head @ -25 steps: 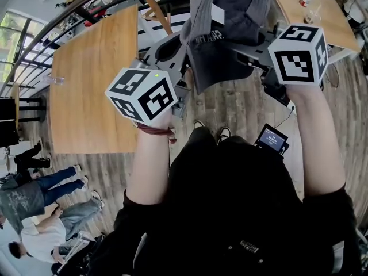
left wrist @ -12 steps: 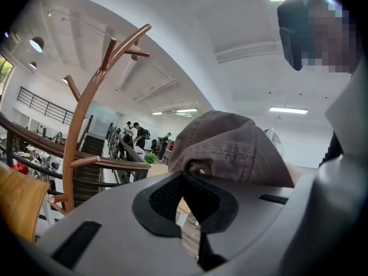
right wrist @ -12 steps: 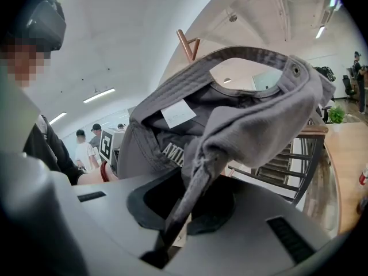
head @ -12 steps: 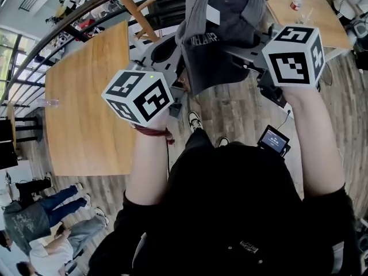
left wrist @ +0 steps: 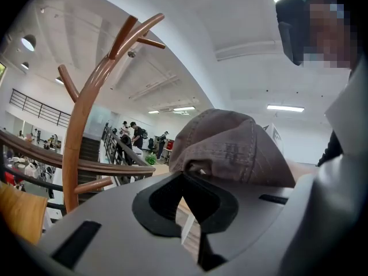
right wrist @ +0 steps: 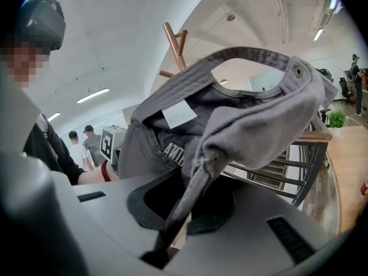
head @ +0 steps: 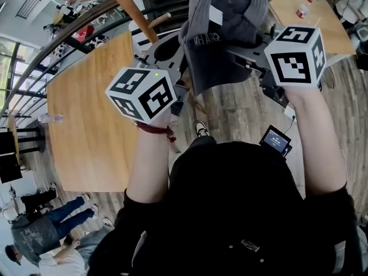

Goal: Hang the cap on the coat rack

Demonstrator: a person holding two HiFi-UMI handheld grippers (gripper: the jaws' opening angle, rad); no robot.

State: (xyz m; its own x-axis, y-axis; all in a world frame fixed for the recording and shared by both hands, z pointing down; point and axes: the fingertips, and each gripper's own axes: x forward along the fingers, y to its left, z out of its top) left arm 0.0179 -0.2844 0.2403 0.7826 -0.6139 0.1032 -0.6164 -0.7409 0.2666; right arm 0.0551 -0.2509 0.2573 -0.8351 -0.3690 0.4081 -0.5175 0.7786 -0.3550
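Wood floor [head: 241,108], tables [head: 86,125], open hall; rack [left wrist: 80,125] ahead. Cap [head: 230,16]: left gripper [left wrist: 184,174] pinches rim, right gripper [right wrist: 192,186] clamps strap [right wrist: 198,171].

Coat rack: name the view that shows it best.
Left gripper view: the coat rack shows its trunk and several curved hooks. The head view catches only a slanted stretch and one peg; in the right gripper view the cap hides all but its top.

Bright, even indoor light from ceiling strips [left wrist: 286,107] — heavy fisheye bending, dark corners, blurred foreground.
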